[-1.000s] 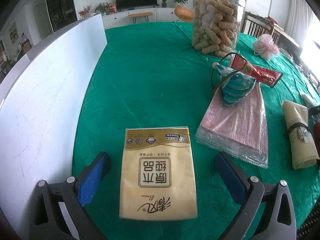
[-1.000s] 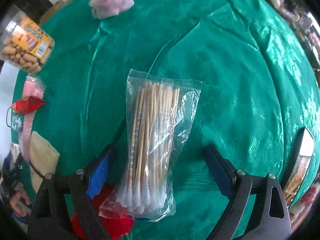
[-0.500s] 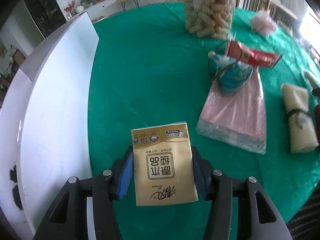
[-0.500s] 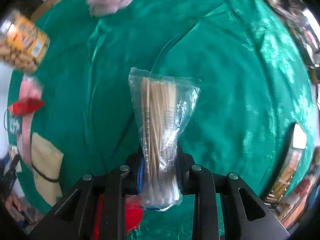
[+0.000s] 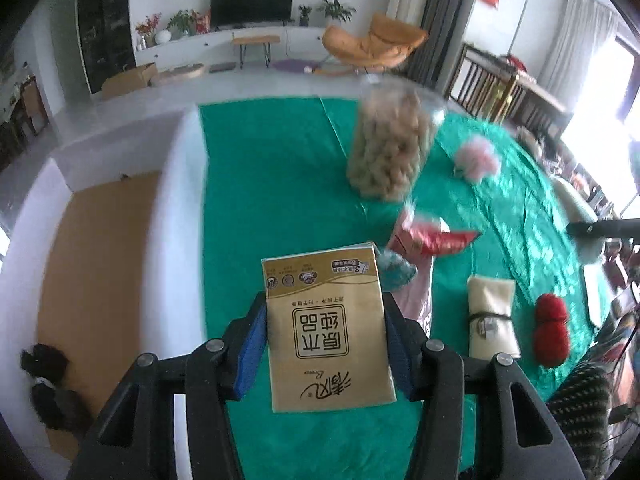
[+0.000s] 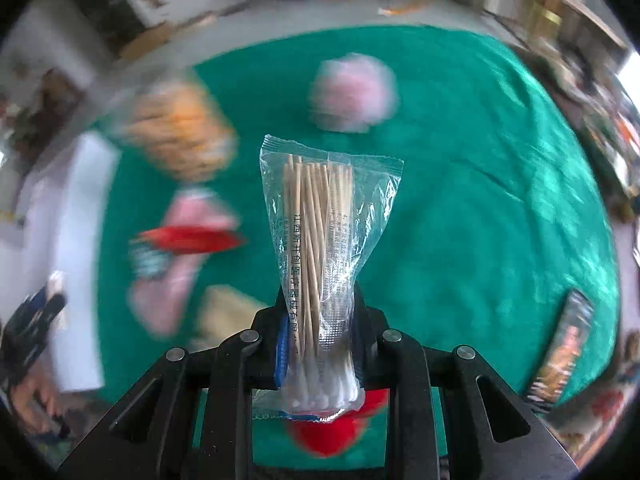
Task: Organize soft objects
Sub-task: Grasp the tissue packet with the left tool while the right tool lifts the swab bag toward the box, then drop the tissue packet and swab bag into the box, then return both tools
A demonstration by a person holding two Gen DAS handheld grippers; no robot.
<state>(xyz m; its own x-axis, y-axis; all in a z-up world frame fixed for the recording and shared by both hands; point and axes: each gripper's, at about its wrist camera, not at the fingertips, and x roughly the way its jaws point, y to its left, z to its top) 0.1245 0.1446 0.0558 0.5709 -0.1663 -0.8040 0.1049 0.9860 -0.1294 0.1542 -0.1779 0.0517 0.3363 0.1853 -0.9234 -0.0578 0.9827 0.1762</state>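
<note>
Two packs are up off the tabletop, one per hand, so the step in hand looks like carry-to-bin, w/ pick-up done

Left wrist view: left tongs [image 5: 326, 346] clamp the tissue pack [image 5: 326, 332] by its long edges, blue pads pressed on both sides; pack sits upright between them, lifted clear of the green cloth [image 5: 280, 184]. Their jaws came in on it within the last sec. Just left of the cloth stands a white box [image 5: 180, 208] w/ a brown floor, open on top – prob. the place for soft things. Left on the cloth: snack jar [image 5: 394, 148], pink puff [image 5: 478, 158], red pouch [image 5: 432, 238], pink sheet pack [image 5: 416, 300], beige roll [image 5: 492, 316], red yarn [image 5: 552, 332]. Teal item behind the pack's corner – can't tell what it is

Right wrist view: right tongs [image 6: 320, 344] pinched narrow on a swab bag [image 6: 324, 248] near its cotton end, sticks pointing away from the camera, bag hanging above the cloth. Background heavily blurred; puff, jar and pouch only rough shapes. White box edge at far left

Next, as I judge it: swing the left pack over the box wall, get it clear of the rim, lower, then let go. Swab bag is mostly stiff sticks, so whether it belongs w/ the soft lot needs deciding. It's held at one end, so keep the pinch firm so it doesn't pivot
</note>
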